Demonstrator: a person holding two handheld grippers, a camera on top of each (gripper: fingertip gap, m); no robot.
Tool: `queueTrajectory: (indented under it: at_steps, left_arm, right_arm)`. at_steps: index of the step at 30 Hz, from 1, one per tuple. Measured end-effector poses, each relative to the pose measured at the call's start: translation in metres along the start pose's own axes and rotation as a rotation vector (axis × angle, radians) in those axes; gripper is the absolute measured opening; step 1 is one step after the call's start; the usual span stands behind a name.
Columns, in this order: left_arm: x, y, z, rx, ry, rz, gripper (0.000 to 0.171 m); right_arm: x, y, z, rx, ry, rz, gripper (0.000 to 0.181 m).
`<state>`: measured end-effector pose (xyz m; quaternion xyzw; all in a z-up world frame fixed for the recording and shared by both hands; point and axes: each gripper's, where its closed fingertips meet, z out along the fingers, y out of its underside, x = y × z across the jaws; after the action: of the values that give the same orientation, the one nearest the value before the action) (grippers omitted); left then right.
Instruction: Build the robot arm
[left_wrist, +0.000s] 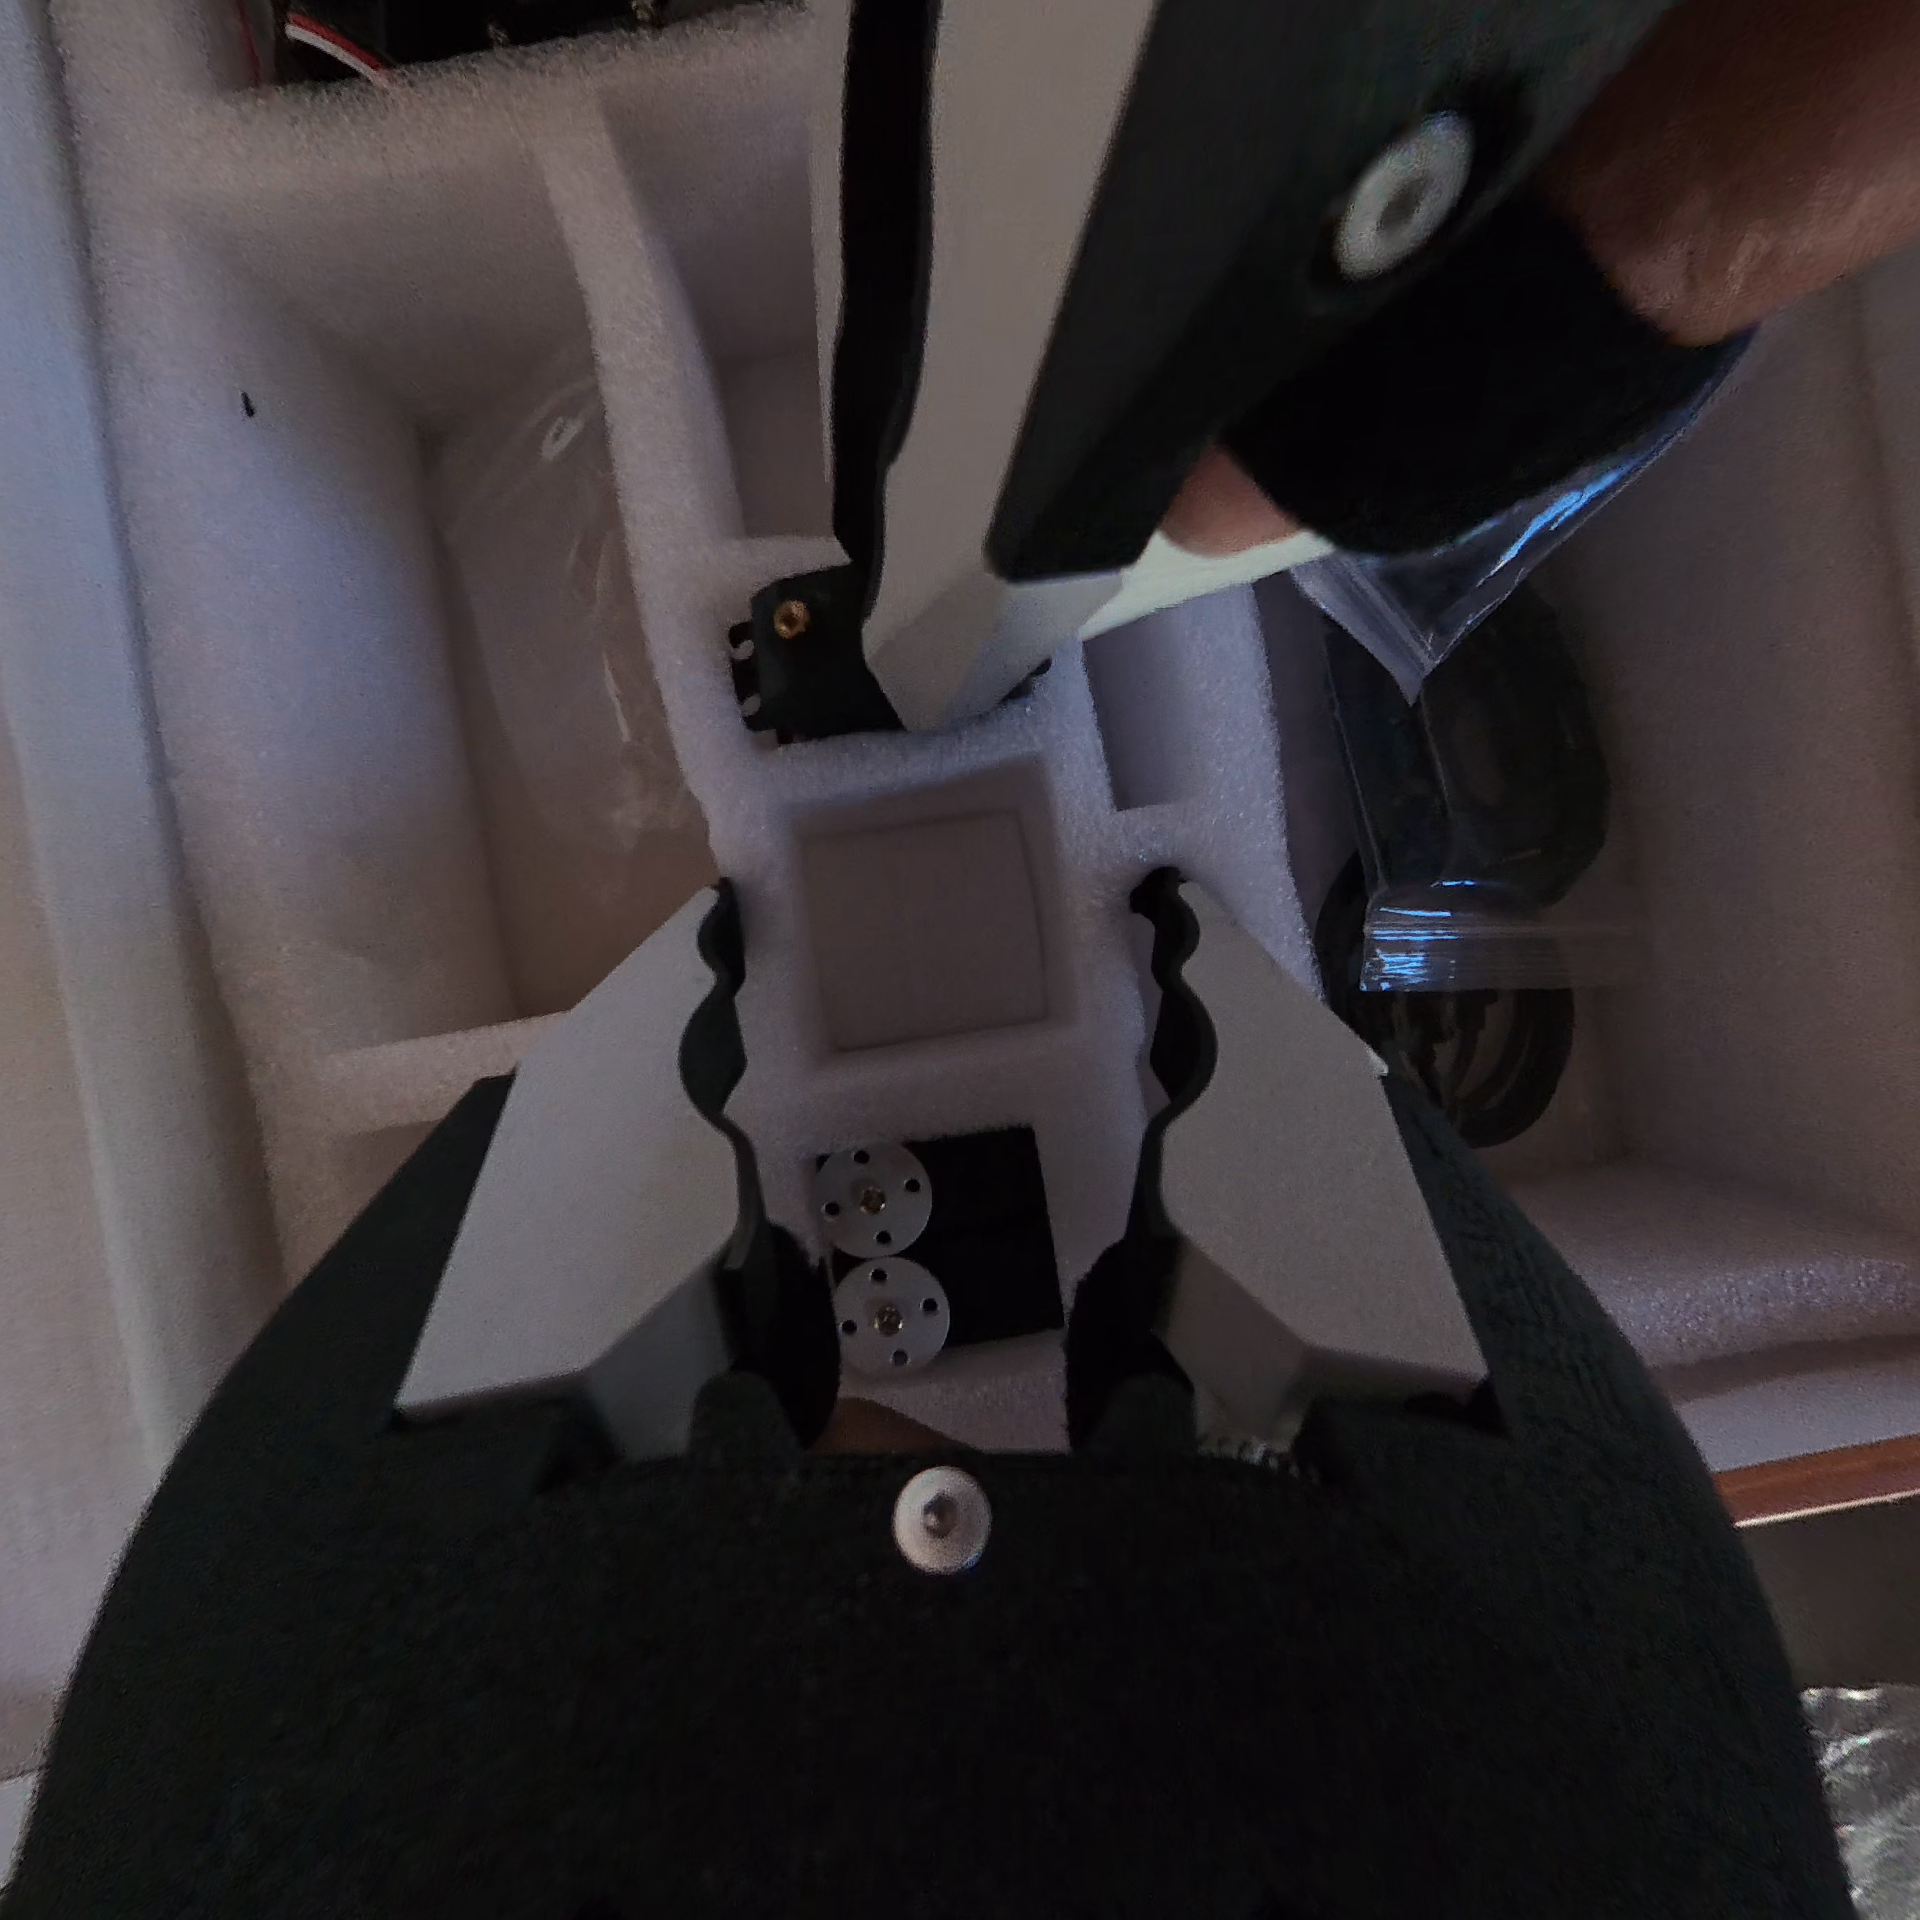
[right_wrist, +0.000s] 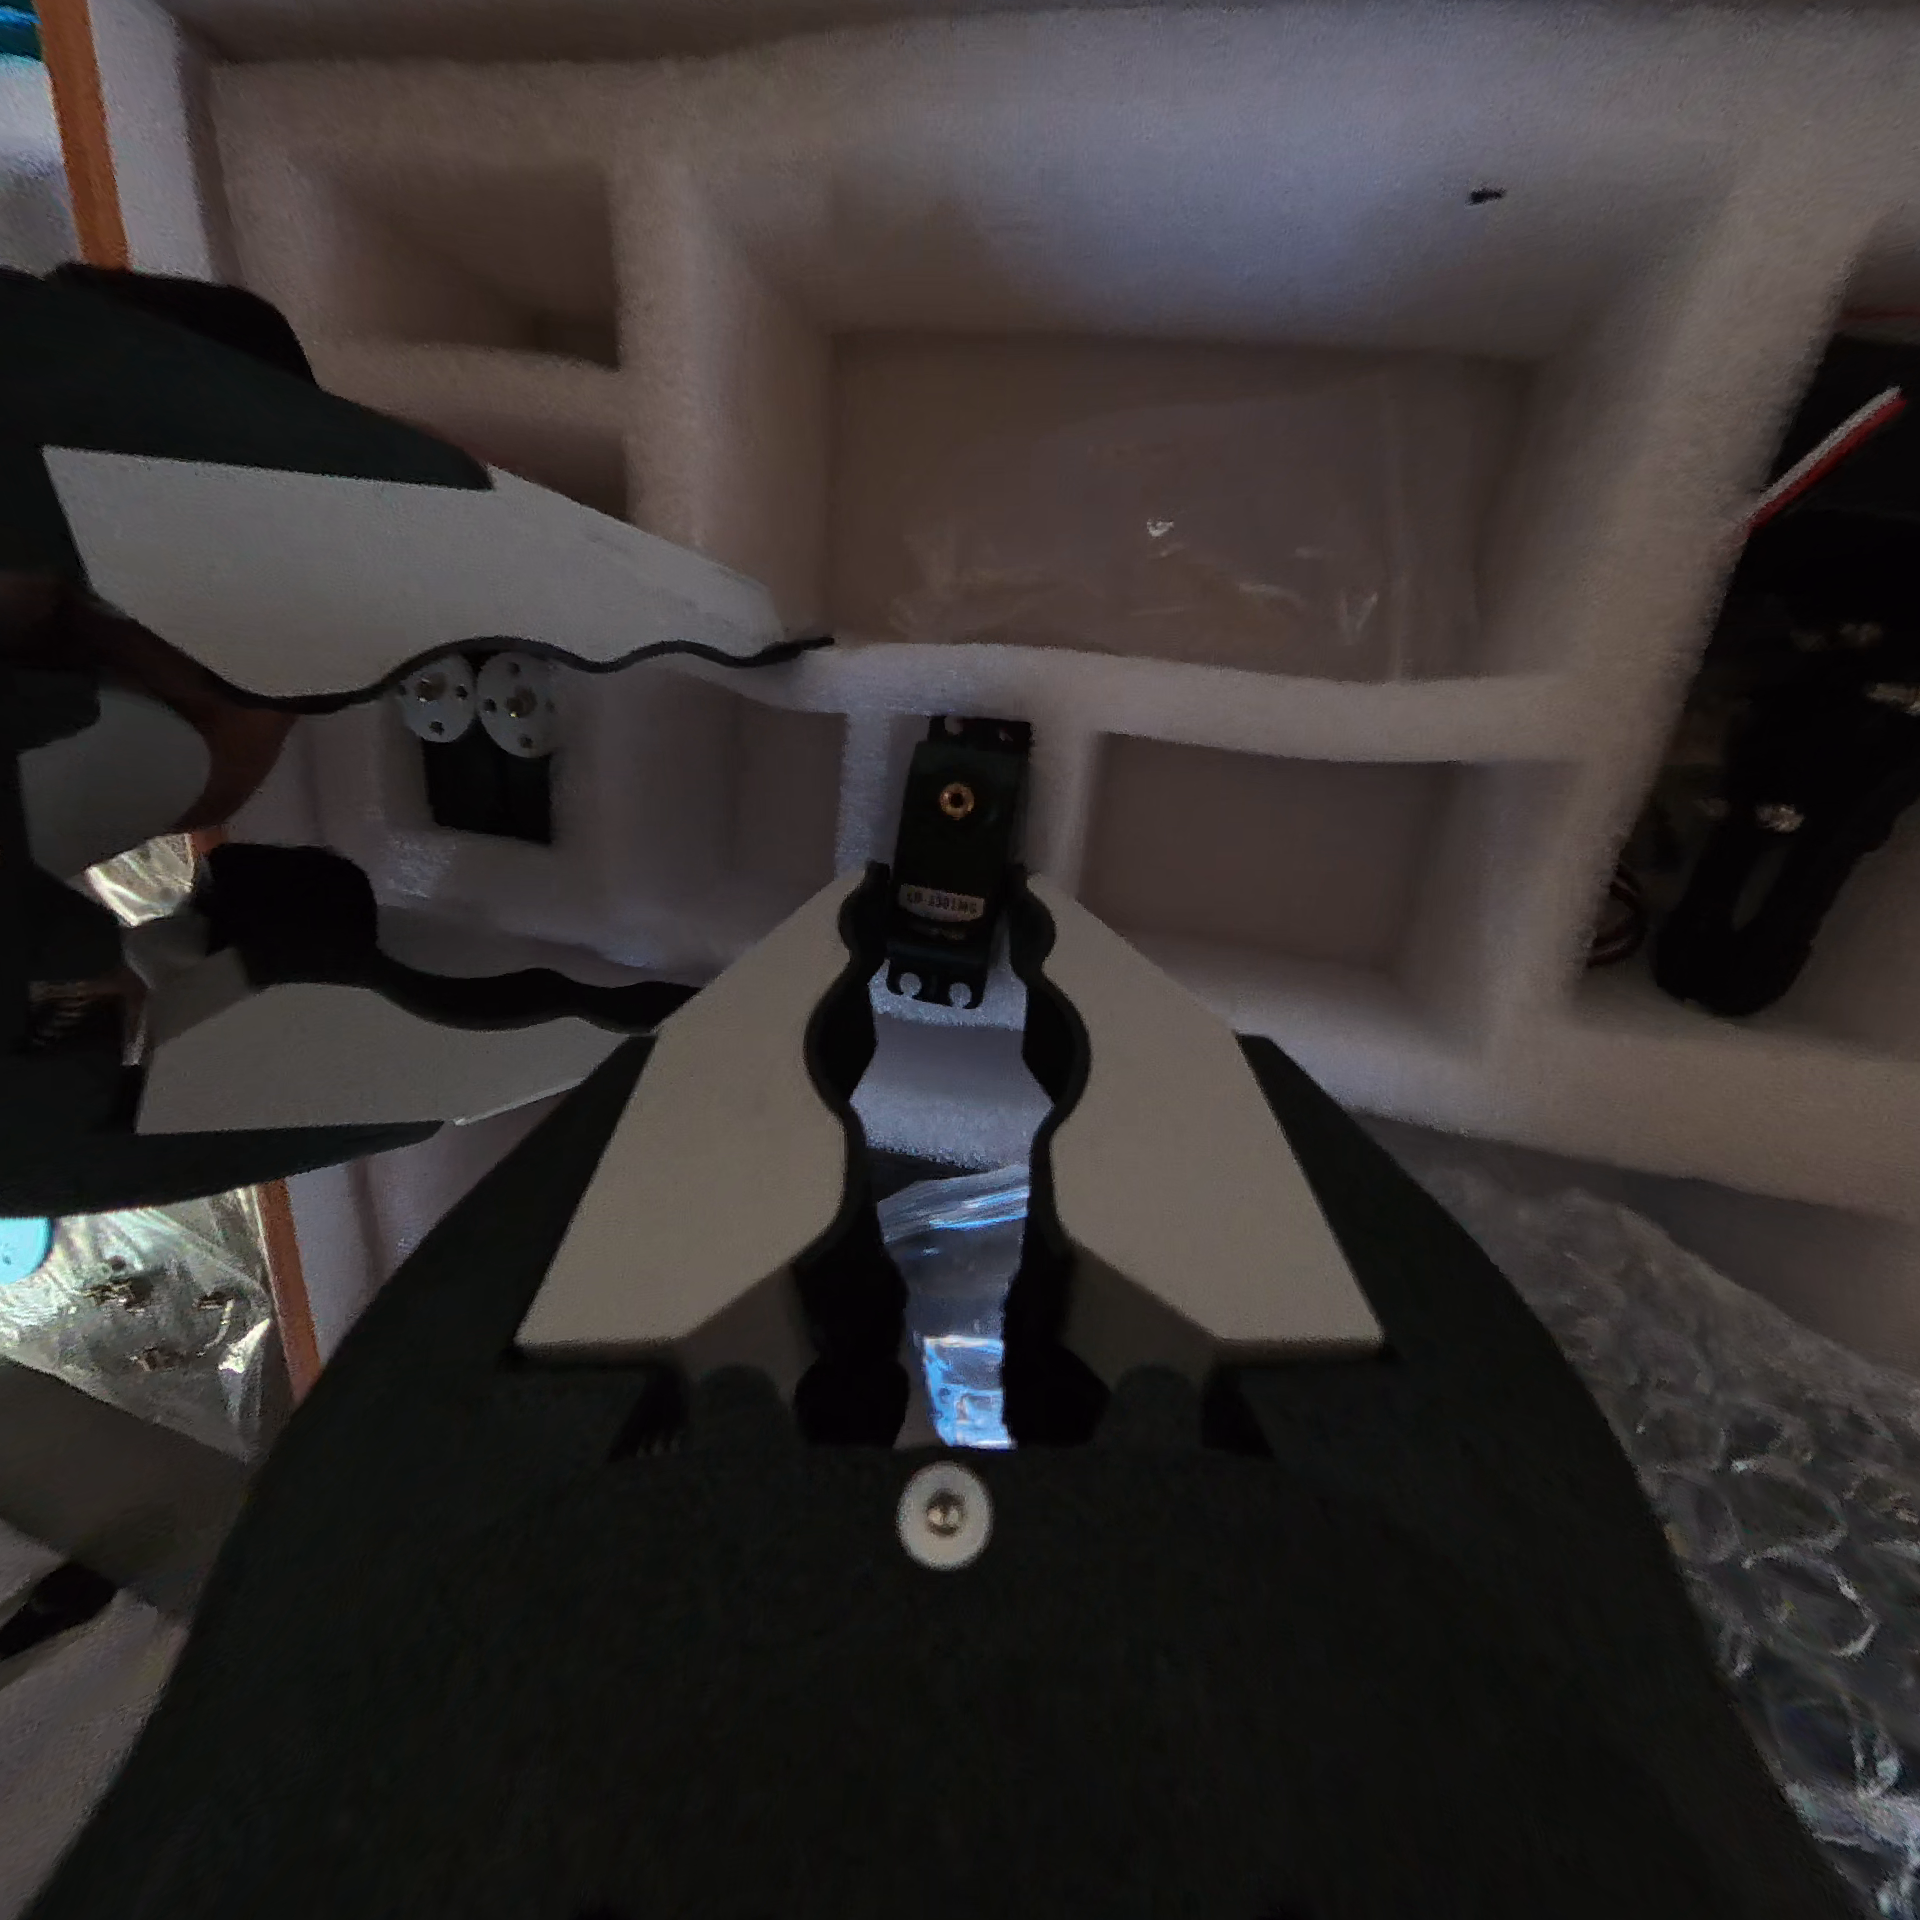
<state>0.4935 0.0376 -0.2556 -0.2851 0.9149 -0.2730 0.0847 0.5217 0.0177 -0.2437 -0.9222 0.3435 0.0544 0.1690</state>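
The left wrist view looks steeply down along the left gripper (left_wrist: 940, 1049), close over a white foam tray (left_wrist: 260, 540). The right wrist view looks forward and down along the right gripper (right_wrist: 948, 935) at the same tray (right_wrist: 1143, 208), equally near, from another side. Both views share the middle pockets: a black servo (left_wrist: 784, 649) (right_wrist: 951, 831) and a pair of servos with round silver horns (left_wrist: 883, 1257) (right_wrist: 480, 707). Each camera also catches the other gripper, upper right in the left view (left_wrist: 977, 634) and far left in the right view (right_wrist: 717, 821).
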Motion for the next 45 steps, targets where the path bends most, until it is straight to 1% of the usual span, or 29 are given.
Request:
queueTrajectory:
  at_steps: [1, 4, 5, 7, 9, 12, 16, 18, 21, 23, 25, 27, 29, 31, 33, 35, 37, 39, 41, 43, 45]
  left_arm:
    - [0.0, 0.0, 0.0, 0.0, 0.002, -0.002, 0.08]
    - [0.0, 0.0, 0.0, 0.001, 0.002, -0.006, 0.079]
    - [-0.001, 0.0, 0.0, 0.002, 0.001, -0.009, 0.079]
    - [-0.001, 0.0, 0.0, 0.004, -0.004, -0.004, 0.079]
    - [-0.001, 0.0, 0.0, 0.007, -0.009, 0.0, 0.079]
    - [-0.001, -0.001, 0.0, 0.013, -0.001, -0.009, 0.079]
    - [-0.001, -0.002, -0.001, 0.021, 0.0, -0.009, 0.08]
    - [0.0, -0.003, -0.001, 0.028, 0.007, -0.017, 0.081]
    - [0.0, -0.004, -0.003, 0.049, 0.024, -0.037, 0.082]
    - [0.0, -0.006, -0.005, 0.071, 0.034, -0.047, 0.082]
    - [0.0, -0.009, -0.008, 0.106, 0.037, -0.05, 0.081]
    - [-0.001, -0.016, -0.016, 0.179, 0.019, -0.035, 0.081]
    - [0.003, -0.027, -0.034, 0.3, 0.047, -0.071, 0.08]
    - [0.009, -0.03, -0.059, 0.37, 0.099, -0.101, 0.079]
    - [0.015, -0.022, -0.094, 0.417, 0.102, -0.083, 0.079]
    - [0.023, 0.005, -0.134, 0.41, 0.064, -0.042, 0.079]
    - [0.037, 0.048, -0.179, 0.378, -0.004, -0.012, 0.079]
    - [0.063, 0.105, -0.226, 0.323, -0.083, 0.009, 0.079]
    - [0.1, 0.168, -0.274, 0.288, -0.164, 0.025, 0.079]
    - [0.138, 0.231, -0.316, 0.281, -0.232, -0.041, 0.078]
    - [0.177, 0.289, -0.348, 0.294, -0.281, -0.174, 0.076]
  right_arm:
    - [0.0, 0.001, 0.001, -0.01, 0.014, -0.016, 0.021]
    - [0.001, 0.001, -0.003, -0.009, 0.064, -0.061, 0.019]
    - [0.001, -0.001, -0.008, 0.016, 0.064, -0.046, 0.019]
    - [0.0, -0.008, -0.026, 0.12, 0.037, -0.012, 0.019]
    - [0.002, -0.004, -0.043, 0.182, 0.022, -0.013, 0.018]
    - [0.002, 0.008, -0.053, 0.232, -0.073, 0.021, 0.019]
    - [0.004, 0.008, -0.08, 0.348, -0.198, 0.093, 0.019]
    - [-0.001, 0.009, -0.092, 0.363, -0.27, 0.108, 0.018]
    - [-0.007, 0.009, -0.115, 0.387, -0.322, 0.1, 0.018]
    - [-0.02, 0.007, -0.133, 0.415, -0.403, 0.087, 0.018]
    - [-0.029, 0.006, -0.147, 0.441, -0.441, 0.072, 0.018]
    - [-0.04, 0.007, -0.156, 0.45, -0.452, 0.047, 0.018]
    - [-0.054, 0.007, -0.164, 0.467, -0.463, 0.016, 0.018]
    - [-0.075, 0.012, -0.172, 0.483, -0.493, -0.039, 0.018]
    - [-0.097, 0.019, -0.178, 0.514, -0.489, -0.099, 0.018]
    - [-0.122, 0.029, -0.179, 0.545, -0.46, -0.156, 0.018]
    - [-0.153, 0.046, -0.174, 0.572, -0.411, -0.233, 0.019]
    - [-0.19, 0.067, -0.165, 0.587, -0.373, -0.325, 0.019]
    - [-0.231, 0.092, -0.156, 0.596, -0.38, -0.402, 0.019]
    - [-0.27, 0.115, -0.149, 0.616, -0.41, -0.459, 0.019]
    - [-0.305, 0.135, -0.136, 0.622, -0.44, -0.501, 0.019]
